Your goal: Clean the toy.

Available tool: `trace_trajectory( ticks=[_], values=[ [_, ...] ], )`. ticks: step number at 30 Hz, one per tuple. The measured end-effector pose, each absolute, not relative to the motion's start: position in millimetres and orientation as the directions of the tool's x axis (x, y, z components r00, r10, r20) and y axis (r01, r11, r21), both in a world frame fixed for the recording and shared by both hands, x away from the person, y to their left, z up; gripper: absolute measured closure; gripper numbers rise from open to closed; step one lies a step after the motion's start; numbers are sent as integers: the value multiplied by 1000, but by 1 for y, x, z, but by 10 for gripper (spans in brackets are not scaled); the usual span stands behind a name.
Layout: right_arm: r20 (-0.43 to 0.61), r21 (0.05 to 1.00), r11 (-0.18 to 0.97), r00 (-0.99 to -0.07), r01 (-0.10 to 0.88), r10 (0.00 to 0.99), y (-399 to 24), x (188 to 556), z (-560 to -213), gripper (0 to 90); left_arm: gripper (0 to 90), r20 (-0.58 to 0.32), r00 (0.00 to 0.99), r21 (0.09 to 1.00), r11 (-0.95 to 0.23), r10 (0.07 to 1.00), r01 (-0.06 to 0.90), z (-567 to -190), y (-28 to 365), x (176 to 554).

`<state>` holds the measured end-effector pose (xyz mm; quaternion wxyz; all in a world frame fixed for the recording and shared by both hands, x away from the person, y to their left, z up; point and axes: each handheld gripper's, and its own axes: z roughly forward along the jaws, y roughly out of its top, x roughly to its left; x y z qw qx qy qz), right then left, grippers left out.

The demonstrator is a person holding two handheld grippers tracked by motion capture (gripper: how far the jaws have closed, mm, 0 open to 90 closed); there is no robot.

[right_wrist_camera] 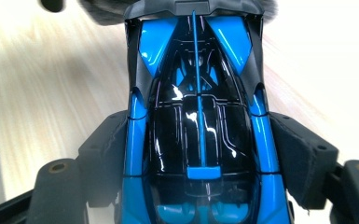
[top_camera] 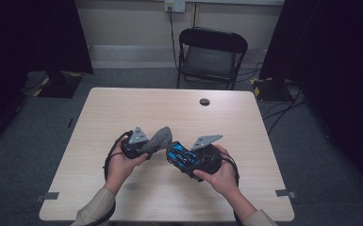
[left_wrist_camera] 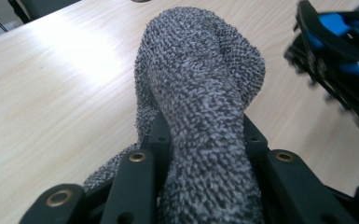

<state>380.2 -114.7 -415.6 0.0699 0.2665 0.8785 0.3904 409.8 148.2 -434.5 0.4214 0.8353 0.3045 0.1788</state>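
Observation:
A grey knitted cloth [top_camera: 159, 138] [left_wrist_camera: 200, 107] sticks up from my left gripper [top_camera: 144, 147] [left_wrist_camera: 203, 135], which is shut on it above the middle of the table. My right gripper [top_camera: 185, 159] [right_wrist_camera: 200, 154] is shut on a blue and black toy car [top_camera: 181, 155] [right_wrist_camera: 198, 121], its jaws pressing on the car's two sides. The car's far end almost meets the cloth. In the left gripper view the toy car [left_wrist_camera: 340, 51] sits at the upper right, blurred.
The light wooden table [top_camera: 169, 108] has a dark round cable hole [top_camera: 204, 101] near its far edge. A black folding chair [top_camera: 210, 56] stands beyond the table. Dark curtains hang at both sides, and cables lie on the grey floor at the right.

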Motion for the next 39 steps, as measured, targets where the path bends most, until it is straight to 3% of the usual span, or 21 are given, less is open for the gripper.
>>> trace_trajectory(
  ticks=[9,32,39],
  values=[
    [85,722,549,-840,422,535,-119,384,-417,262,668,57,795,807,-496,603,319,-431,128,405],
    [82,700,534,-796,474,599,-136,397,-420,262,668,48,819,808,-505,572,305,-437,138,379],
    [93,711,528,-807,464,584,-136,394,-417,262,662,24,759,827,-439,651,351,-437,150,389]
  ],
)
